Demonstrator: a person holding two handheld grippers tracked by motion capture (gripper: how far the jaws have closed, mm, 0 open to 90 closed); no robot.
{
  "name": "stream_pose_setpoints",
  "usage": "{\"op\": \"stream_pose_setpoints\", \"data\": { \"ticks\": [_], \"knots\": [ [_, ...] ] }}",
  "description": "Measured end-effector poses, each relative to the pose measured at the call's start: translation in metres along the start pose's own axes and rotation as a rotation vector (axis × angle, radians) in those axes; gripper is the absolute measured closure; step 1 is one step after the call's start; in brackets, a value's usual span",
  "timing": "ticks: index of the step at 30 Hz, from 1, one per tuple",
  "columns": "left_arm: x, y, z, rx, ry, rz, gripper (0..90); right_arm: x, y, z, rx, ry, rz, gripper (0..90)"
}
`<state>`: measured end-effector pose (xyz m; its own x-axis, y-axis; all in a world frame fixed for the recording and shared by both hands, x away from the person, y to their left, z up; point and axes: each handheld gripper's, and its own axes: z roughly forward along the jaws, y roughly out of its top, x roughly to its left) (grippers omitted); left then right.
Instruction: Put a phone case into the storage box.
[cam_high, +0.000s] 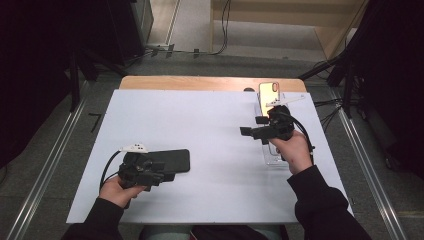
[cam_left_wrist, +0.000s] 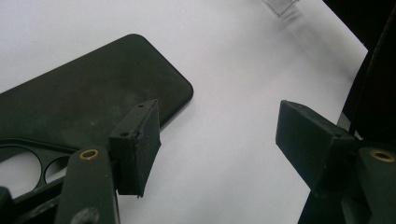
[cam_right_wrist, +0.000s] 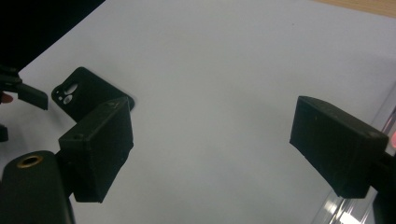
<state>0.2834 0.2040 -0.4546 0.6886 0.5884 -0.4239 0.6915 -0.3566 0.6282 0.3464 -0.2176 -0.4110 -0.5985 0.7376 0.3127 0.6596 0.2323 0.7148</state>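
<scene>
Your left gripper (cam_high: 167, 176) rests low at the near left, jaws spread wide beside the black phone case (cam_high: 172, 160). Your right gripper (cam_high: 248, 126) hovers far right, jaws apart — above a clear case (cam_high: 272, 156). One white sheet (cam_high: 210, 130) covers the wooden table (cam_high: 200, 83); one gold phone (cam_high: 269, 95) lies beyond.

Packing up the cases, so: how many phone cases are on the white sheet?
2: a black case near the left hand-held gripper, and a clear case partly hidden under the right hand-held gripper.

dim surroundings, bright white mat (cam_high: 210, 130), soft close-ups
</scene>
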Motion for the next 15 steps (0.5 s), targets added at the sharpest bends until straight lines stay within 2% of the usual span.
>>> {"op": "stream_pose_setpoints", "data": {
  "ticks": [4, 12, 15],
  "knots": [
    [0.001, 0.001, 0.000, 0.002, -0.004, 0.007, 30.9, 0.009, -0.009, -0.003, 0.006, 0.003, -0.038, 12.7],
    [0.001, 0.001, -0.002, -0.009, -0.020, 0.009, 30.8, 0.025, -0.030, -0.001, 0.038, 0.075, -0.063, 13.5],
    [0.001, 0.001, -0.003, -0.008, -0.028, 0.013, 30.8, 0.030, -0.038, -0.001, 0.044, 0.099, -0.075, 16.9]
  ]
}}
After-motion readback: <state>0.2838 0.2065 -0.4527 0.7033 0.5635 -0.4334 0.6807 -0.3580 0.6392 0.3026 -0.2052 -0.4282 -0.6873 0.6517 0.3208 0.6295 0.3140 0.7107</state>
